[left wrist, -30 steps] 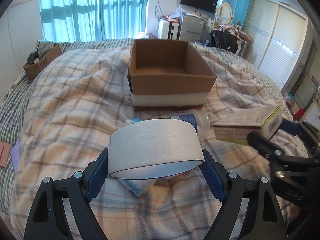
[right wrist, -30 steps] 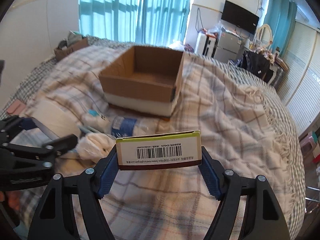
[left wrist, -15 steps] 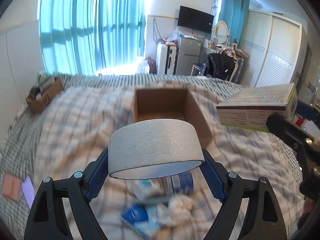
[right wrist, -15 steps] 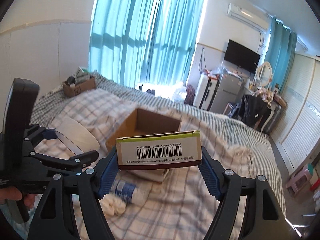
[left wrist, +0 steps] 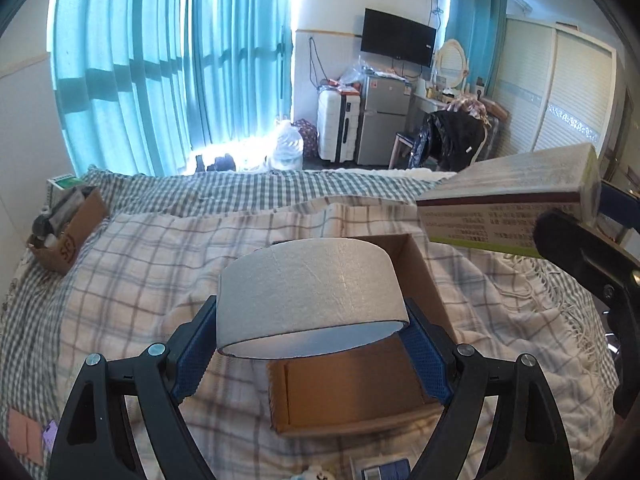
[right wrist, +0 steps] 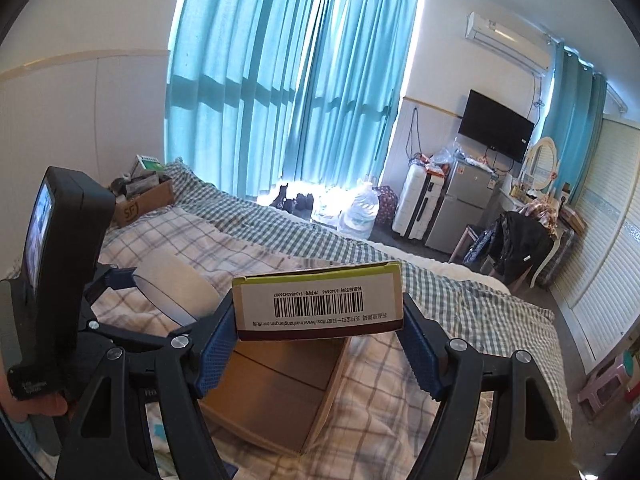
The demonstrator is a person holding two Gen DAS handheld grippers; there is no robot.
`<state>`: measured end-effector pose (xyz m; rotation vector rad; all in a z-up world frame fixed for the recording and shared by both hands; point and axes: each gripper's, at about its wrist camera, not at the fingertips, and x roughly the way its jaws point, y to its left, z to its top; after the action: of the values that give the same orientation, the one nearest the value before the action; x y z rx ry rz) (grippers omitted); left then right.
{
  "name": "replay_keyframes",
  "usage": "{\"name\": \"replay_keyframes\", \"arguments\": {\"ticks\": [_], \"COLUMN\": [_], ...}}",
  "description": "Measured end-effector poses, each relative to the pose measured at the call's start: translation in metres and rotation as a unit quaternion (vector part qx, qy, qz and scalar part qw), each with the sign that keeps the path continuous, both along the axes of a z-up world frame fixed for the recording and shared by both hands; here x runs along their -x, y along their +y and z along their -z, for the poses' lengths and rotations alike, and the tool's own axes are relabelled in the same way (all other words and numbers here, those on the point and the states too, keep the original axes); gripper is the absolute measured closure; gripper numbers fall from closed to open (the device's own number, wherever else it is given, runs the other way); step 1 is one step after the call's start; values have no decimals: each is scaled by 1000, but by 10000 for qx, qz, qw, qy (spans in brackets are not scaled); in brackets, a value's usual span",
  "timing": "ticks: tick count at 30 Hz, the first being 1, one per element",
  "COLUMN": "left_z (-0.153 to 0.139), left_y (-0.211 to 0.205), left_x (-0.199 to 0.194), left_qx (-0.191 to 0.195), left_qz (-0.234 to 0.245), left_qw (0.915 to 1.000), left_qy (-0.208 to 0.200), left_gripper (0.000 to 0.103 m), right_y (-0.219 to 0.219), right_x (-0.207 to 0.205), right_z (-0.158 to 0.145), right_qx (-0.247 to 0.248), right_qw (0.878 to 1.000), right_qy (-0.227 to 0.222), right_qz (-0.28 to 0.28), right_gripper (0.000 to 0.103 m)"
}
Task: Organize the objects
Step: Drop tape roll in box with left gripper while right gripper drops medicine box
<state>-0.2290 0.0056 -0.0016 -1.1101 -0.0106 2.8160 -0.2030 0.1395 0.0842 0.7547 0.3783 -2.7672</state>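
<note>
A sunlit bedroom with teal curtains (right wrist: 288, 92), a wall television (right wrist: 496, 130) and a small fridge (left wrist: 382, 120) frames a bed (left wrist: 132, 264) covered by a plaid blanket. At the centre of the bed an open cardboard box (left wrist: 352, 392) sits low in both views, its brown floor bare where it shows. The left gripper (left wrist: 312, 336) clamps a wide roll of white tape (left wrist: 310, 288) between its blue pads, the roll lying on its side in mid-frame and hanging over the box's left part. The right gripper (right wrist: 316, 344) holds a carton (right wrist: 318, 300) by its two ends, barcode face toward the camera, above the box's far wall. In the left view the carton (left wrist: 508, 204) juts in from the right edge, higher than the tape and apart from it. In the right view the tape (right wrist: 176, 284) shows at left of centre, beside the carton. A second cardboard box (left wrist: 66, 228) of oddments rests at the bed's far left corner. A bottle (left wrist: 386, 470) and wrappers lie at the bottom edge of the left view.
</note>
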Motion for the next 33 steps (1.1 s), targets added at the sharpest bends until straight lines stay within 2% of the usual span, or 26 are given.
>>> {"name": "replay_keyframes", "arguments": {"ticks": [6, 13, 17, 20, 22, 24, 26, 33], "left_z": [49, 80, 91, 92, 90, 82, 74, 18], "left_y": [4, 14, 15, 14, 12, 8, 6, -7], "left_x": [39, 53, 55, 54, 52, 46, 38, -15], "left_qx": [-13, -33, 3, -47, -143, -200, -169, 2], "left_qz": [136, 397, 442, 430, 374, 239, 169, -59], "left_qw": [9994, 9983, 9975, 9970, 9967, 9972, 9977, 9996], "left_qy": [-309, -436, -557, -648, -705, -677, -629, -262], "left_gripper": [16, 16, 15, 13, 7, 2, 2, 2], "right_y": [2, 13, 19, 23, 23, 24, 28, 40], "right_x": [52, 87, 95, 91, 87, 80, 69, 11], "right_z": [51, 114, 129, 123, 115, 102, 89, 27], "right_qx": [70, 226, 266, 368, 349, 369, 483, 541], "right_qw": [9992, 9948, 9932, 9935, 9938, 9951, 9953, 9971], "right_qy": [-406, -988, -1130, -1074, -1051, -914, -835, -488], "right_qz": [-3, -49, -62, -54, -57, 36, 67, 215], "right_gripper": [29, 29, 29, 28, 27, 17, 15, 15]}}
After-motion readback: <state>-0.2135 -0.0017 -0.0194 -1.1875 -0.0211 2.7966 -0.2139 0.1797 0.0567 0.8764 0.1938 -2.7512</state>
